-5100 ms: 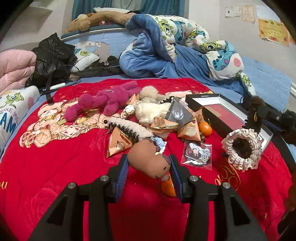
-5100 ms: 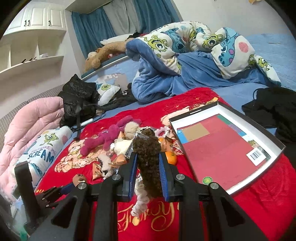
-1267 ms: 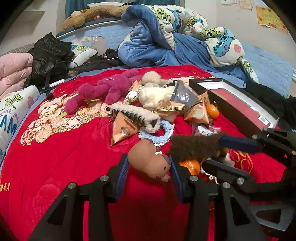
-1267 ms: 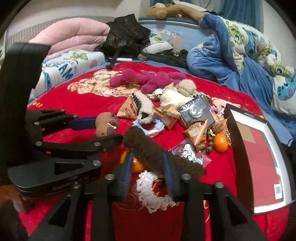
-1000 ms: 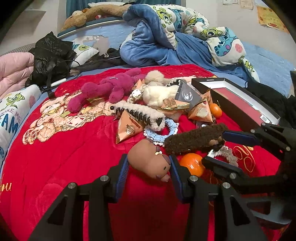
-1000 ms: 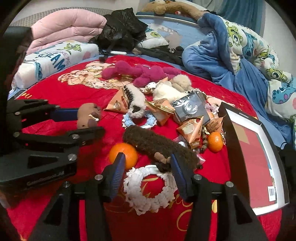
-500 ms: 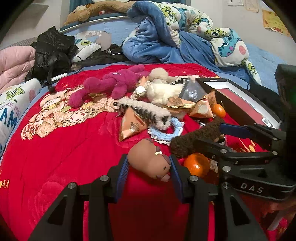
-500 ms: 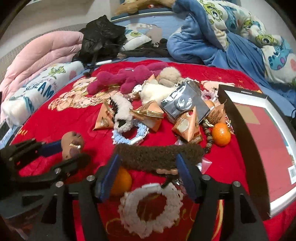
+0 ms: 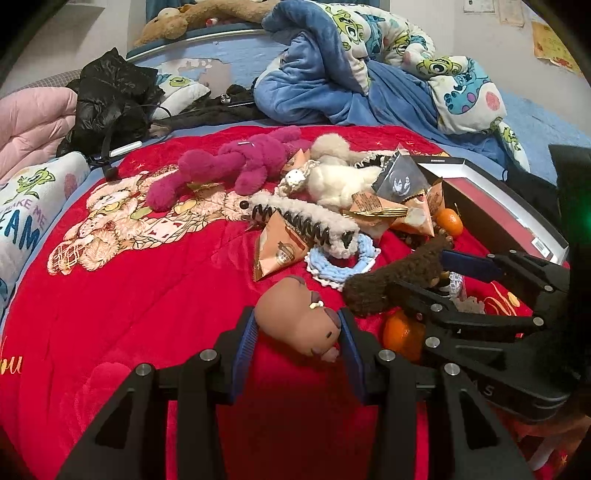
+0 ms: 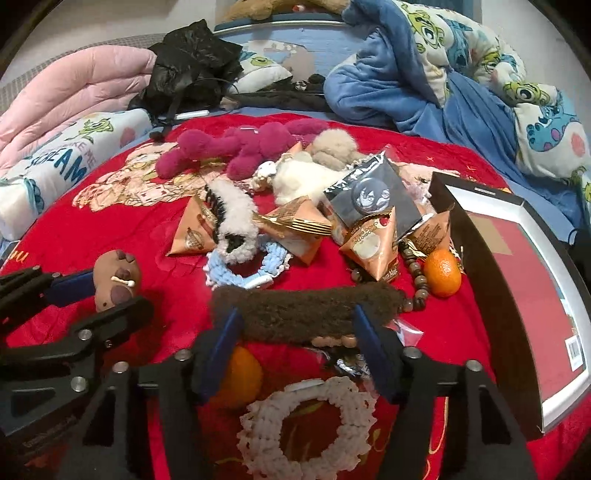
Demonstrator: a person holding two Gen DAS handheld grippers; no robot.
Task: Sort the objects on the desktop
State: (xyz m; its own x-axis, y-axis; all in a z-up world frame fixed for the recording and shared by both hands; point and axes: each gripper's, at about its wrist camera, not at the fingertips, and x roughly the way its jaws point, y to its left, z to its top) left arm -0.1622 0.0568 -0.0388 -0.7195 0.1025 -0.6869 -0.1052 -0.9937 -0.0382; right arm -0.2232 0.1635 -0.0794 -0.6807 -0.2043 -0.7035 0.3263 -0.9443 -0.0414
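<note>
left gripper (image 9: 297, 338): clamped on brown capybara toy (image 9: 299, 321), above red blanket (image 9: 129, 302) | right gripper (image 10: 295, 341): fingers closing, brown fuzzy hair clip (image 10: 306, 308) crosswise between them, over orange (image 10: 238, 373)

This is a bedroom in a home. A bed fills both views, spread with a red blanket (image 9: 110, 302) printed with cartoon bears. Behind the blanket, a crumpled blue cartoon-monster duvet (image 9: 369, 74) is heaped near the bed's curved headboard rail (image 9: 207, 37), where a brown plush toy (image 9: 192, 18) lies. Left of the blanket sit a folded pink quilt (image 10: 74, 88) and a matching monster-print pillow (image 10: 66, 162). Certificates (image 9: 550, 40) hang on the wall beyond the duvet.
</note>
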